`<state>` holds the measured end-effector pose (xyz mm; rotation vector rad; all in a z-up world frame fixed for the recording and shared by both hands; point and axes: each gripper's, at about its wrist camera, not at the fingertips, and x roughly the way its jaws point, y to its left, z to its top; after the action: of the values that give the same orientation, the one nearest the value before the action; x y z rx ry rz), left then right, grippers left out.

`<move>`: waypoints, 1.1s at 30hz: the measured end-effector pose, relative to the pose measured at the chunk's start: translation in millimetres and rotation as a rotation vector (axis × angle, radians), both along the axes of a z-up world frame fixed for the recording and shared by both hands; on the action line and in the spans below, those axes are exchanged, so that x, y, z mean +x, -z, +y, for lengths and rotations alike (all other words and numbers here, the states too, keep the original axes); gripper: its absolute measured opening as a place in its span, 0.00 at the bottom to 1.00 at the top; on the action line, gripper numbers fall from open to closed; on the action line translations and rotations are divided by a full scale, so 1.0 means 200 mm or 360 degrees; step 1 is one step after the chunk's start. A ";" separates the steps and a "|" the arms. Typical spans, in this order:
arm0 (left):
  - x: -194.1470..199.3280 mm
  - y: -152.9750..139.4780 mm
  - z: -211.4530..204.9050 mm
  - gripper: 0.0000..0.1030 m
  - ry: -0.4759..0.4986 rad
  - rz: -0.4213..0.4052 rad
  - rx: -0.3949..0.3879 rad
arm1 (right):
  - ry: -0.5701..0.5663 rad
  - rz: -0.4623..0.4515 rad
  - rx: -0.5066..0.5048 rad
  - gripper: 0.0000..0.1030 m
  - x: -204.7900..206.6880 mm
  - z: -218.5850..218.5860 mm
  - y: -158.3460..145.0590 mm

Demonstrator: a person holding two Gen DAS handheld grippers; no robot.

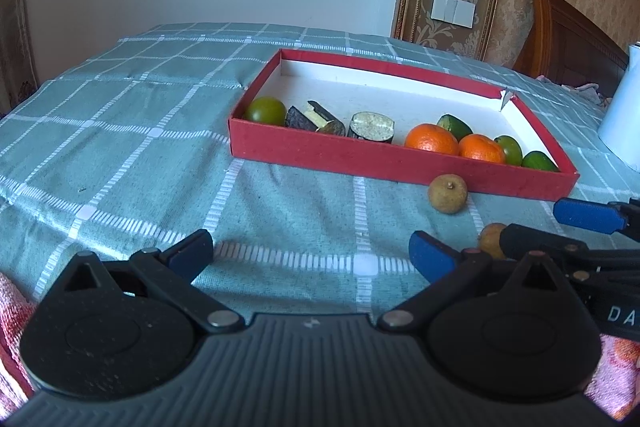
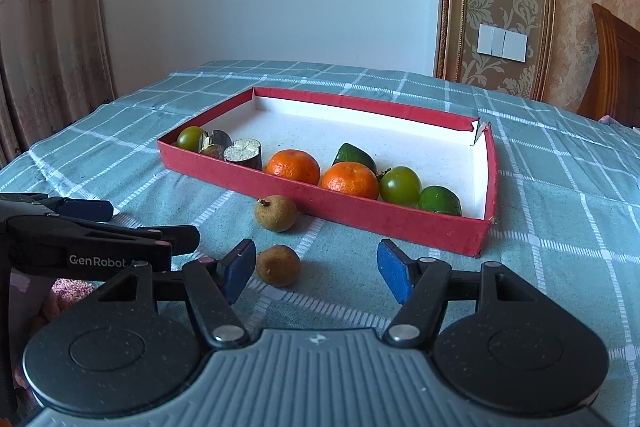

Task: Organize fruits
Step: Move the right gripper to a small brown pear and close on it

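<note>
Because the near longan (image 2: 278, 265) sits just ahead of my right gripper (image 2: 318, 277), closer to its left finger (image 2: 239, 270) than its right, I judge a crooked closing could nudge this round fruit so it rolls away across the checked cloth. Both right fingers are spread wide, touching nothing. My left gripper (image 1: 310, 255) is also spread wide and empty, resting low over the bench (image 1: 120, 155). Beyond the near fruit, a second longan (image 2: 276, 213) lies just beside the red box (image 2: 332, 201), which holds oranges (image 2: 293, 166), green fruits and dark cut pieces.
</note>
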<state>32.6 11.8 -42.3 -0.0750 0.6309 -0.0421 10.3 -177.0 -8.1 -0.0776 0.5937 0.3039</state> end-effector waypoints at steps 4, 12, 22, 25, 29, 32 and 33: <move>0.00 0.00 0.00 1.00 -0.0002 0.0003 -0.0007 | 0.0011 0.0007 0.0002 0.65 0.01 0.00 0.02; 0.00 0.00 0.01 1.00 -0.0004 0.0008 -0.0008 | 0.0008 0.0022 0.0022 0.65 0.03 -0.01 0.03; 0.01 0.00 0.01 1.00 -0.0007 0.0007 -0.0014 | -0.0044 0.0028 0.0021 0.59 0.04 0.02 0.04; 0.01 0.00 0.01 1.00 -0.0023 0.0012 -0.0007 | -0.0061 0.0039 0.0022 0.55 0.04 0.03 0.05; 0.01 0.00 0.01 1.00 -0.0028 0.0009 -0.0015 | -0.0066 0.0049 0.0023 0.52 0.05 0.03 0.06; 0.01 0.00 0.01 1.00 -0.0031 0.0008 -0.0019 | -0.0082 0.0055 0.0028 0.48 0.05 0.03 0.06; 0.01 0.00 0.02 1.00 -0.0031 0.0008 -0.0020 | -0.0091 0.0057 0.0030 0.47 0.05 0.03 0.06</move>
<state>33.7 14.9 -42.6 -0.0934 0.6348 -0.0271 20.9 -170.6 -20.1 -0.0709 0.6246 0.3669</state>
